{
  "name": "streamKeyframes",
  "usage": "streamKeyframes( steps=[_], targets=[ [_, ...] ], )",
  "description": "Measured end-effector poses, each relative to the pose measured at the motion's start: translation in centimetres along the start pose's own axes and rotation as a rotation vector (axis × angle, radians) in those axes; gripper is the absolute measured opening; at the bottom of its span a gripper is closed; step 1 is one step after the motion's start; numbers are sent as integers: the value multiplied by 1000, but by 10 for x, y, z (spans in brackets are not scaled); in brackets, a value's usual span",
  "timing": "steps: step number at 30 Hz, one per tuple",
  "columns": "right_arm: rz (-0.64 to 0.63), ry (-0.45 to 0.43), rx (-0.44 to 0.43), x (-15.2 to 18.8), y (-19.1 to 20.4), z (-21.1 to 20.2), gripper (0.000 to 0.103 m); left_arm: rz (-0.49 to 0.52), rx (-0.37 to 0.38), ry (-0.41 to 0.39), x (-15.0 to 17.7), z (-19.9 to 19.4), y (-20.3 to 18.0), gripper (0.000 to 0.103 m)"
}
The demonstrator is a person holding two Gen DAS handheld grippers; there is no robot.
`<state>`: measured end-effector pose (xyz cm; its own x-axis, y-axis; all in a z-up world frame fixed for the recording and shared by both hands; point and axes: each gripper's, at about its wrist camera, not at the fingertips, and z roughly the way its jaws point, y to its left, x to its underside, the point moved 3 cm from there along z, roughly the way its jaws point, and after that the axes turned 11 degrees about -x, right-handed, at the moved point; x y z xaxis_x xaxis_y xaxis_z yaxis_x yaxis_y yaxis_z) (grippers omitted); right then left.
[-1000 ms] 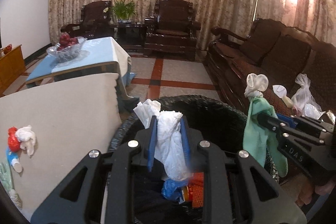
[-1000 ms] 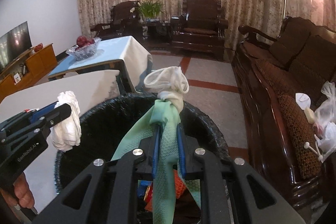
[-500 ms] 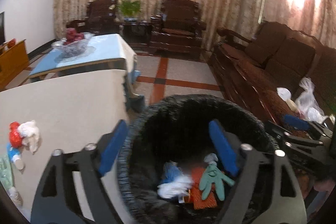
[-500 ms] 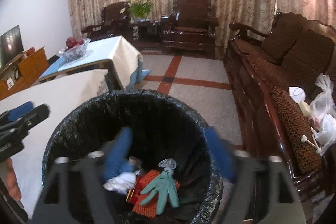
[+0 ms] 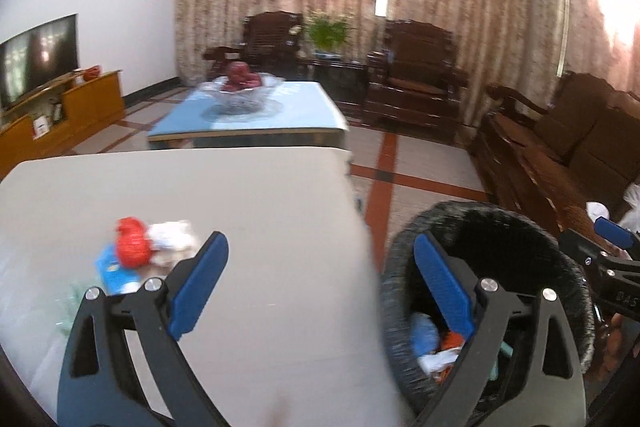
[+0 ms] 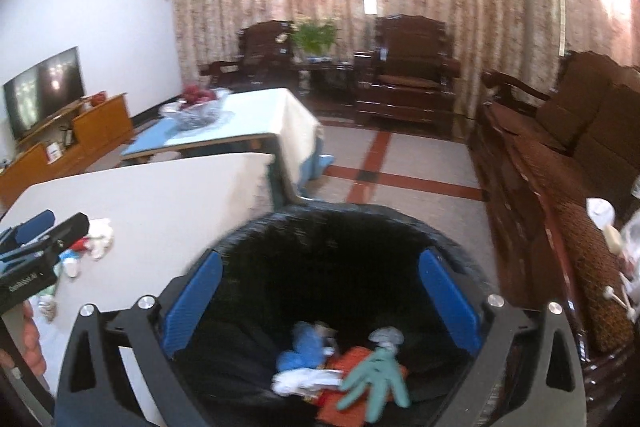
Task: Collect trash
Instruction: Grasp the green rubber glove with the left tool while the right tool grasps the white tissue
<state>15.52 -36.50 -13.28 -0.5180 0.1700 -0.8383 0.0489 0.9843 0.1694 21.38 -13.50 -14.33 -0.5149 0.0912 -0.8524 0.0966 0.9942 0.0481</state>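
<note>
Left tongs [image 5: 320,279] opening, empty, over bench [image 5: 260,195] edge; right tongs [image 6: 320,299] opening, empty, above bin [image 6: 460,243] holding green glove [image 6: 376,375], probably rubber.

Counted: one black-lined trash bin [image 6: 460,239], two wooden armchairs [image 6: 408,75], one sofa [image 6: 580,131], two tables [image 5: 240,211], one television [image 6: 44,87], one fruit bowl [image 5: 240,95].

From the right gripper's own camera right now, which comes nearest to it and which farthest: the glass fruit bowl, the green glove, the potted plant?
1. The green glove, down in the black-lined trash bin, just below the right gripper, whose jaws are opening with nothing between them.
2. The glass fruit bowl, left, on the blue table.
3. The potted plant, between the far armchairs.
</note>
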Motion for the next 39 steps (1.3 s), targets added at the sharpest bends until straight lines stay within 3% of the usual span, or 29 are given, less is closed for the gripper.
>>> streamKeyframes(
  steps=[12, 20, 26, 33, 39],
  targets=[
    [-85, -2, -206, -2, 114, 46, 97, -84, -265, 5, 15, -14, 131, 92],
    [-129, 20, -294, 12, 176, 86, 97, -150, -392, 85, 48, -5, 201, 92],
    [-165, 49, -320, 33, 207, 114, 96, -190, -413, 158, 74, 13, 217, 91],
    [-179, 77, -322, 40, 213, 129, 96, -189, -406, 222, 93, 38, 220, 91],
    [-193, 99, -331, 44, 216, 137, 95, -207, -395, 297, 105, 55, 223, 76]
  ],
)
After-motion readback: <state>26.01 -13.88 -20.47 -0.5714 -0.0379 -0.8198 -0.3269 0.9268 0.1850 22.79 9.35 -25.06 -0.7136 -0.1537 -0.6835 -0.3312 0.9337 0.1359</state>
